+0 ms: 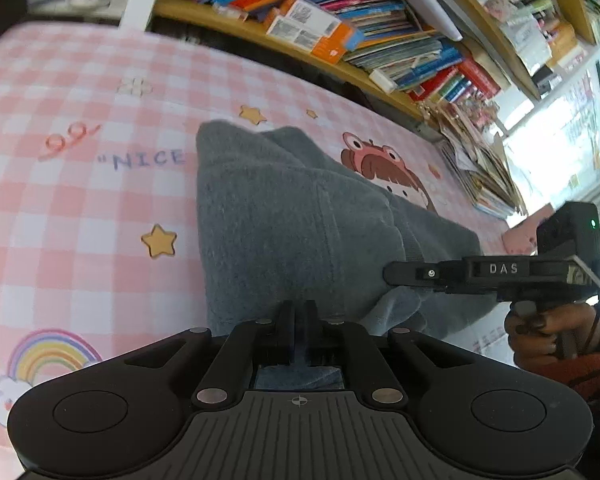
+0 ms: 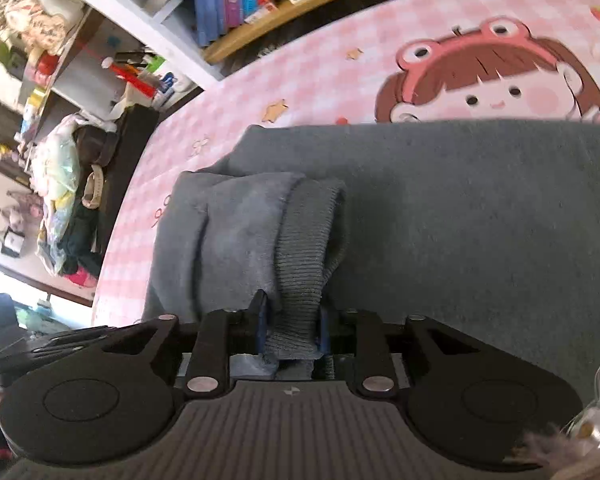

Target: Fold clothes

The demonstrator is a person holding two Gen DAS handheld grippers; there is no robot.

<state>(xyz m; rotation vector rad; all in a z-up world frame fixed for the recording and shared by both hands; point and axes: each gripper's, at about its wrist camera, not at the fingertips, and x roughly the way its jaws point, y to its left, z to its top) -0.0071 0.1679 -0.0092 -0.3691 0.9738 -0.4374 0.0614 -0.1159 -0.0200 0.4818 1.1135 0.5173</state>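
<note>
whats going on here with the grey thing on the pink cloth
A person holding a gripper in each hand is folding a grey sweatshirt on a pink checked cloth. The left gripper is shut on the garment's near edge. The right gripper has its jaws around the ribbed cuff of a sleeve.

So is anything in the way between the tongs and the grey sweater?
No, nothing visible. Both tongs are already on the grey sweater. The left tongs are shut on its near edge, and the right tongs have the ribbed cuff between their fingers. The sweater lies on the pink checked cover.
</note>
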